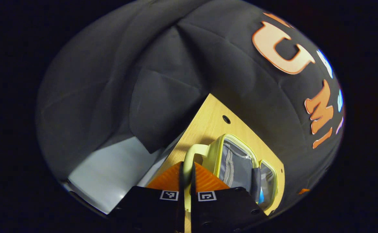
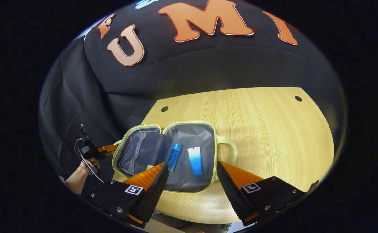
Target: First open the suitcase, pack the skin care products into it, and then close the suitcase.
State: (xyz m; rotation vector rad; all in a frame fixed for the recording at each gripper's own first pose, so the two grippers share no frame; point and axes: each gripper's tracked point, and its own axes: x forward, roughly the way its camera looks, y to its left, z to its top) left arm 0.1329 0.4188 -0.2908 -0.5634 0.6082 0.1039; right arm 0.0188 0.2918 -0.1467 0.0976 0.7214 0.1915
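A pale yellow suitcase (image 2: 189, 189) lies open on the wooden table (image 2: 273, 129), showing grey lining in both halves. In its right half lie a blue bottle (image 2: 175, 157) and a white-and-blue tube (image 2: 195, 160). Just above the near edge of that half hovers my right gripper (image 2: 191, 164), open, with its orange fingers (image 2: 237, 176) apart. In the left gripper view, my left gripper (image 1: 187, 165) is shut on the suitcase handle (image 1: 195, 150) of the left half (image 1: 237, 165). The right gripper view shows this left gripper (image 2: 106, 149) at the suitcase's left end, held by a hand (image 2: 87, 166).
The second handle (image 2: 229, 150) sticks out from the suitcase's right end. Bare table stretches to the right, with a small hole (image 2: 298, 98) near its back edge. Black cloth wall (image 2: 208, 71) stands close behind. A pale floor (image 1: 111, 171) lies beyond the table's left edge.
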